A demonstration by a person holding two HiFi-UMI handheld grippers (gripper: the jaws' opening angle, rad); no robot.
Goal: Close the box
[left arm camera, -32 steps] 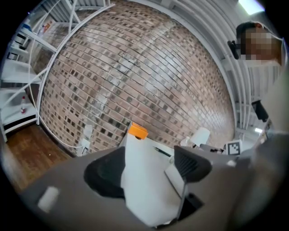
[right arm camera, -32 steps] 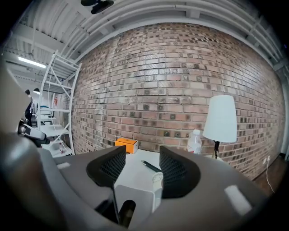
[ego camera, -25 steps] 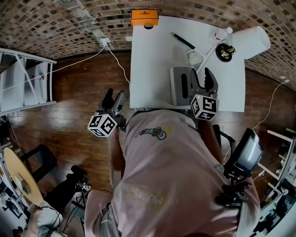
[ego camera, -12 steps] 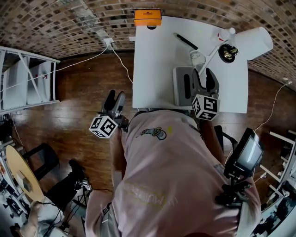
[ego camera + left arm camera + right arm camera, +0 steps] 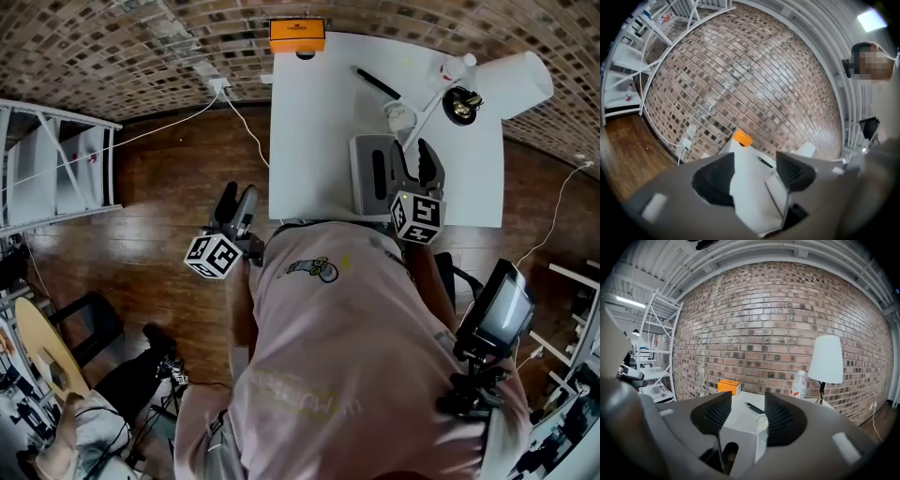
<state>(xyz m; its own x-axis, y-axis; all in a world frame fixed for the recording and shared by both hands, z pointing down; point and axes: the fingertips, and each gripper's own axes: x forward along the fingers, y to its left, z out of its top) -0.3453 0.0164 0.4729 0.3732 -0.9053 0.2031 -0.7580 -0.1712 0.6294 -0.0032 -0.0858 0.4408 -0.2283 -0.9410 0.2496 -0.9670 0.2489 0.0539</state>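
Observation:
A grey box with a dark slot in its top sits near the front edge of the white table. My right gripper hovers at the box's right side. In the right gripper view, the box and its upright pale flap stand low between the jaws. The right gripper is open, and its mesh pads are bare above the box. My left gripper hangs over the wooden floor, left of the table. It is open with nothing in it, and it points at the table and the box.
At the table's far edge lies an orange box, with a black pen nearer. A white lamp and a clear bottle stand at the back right. White shelving stands at the left. A screen on a stand is at the right.
The left gripper has drifted slightly right, toward the table. The right gripper and the box have stayed put.

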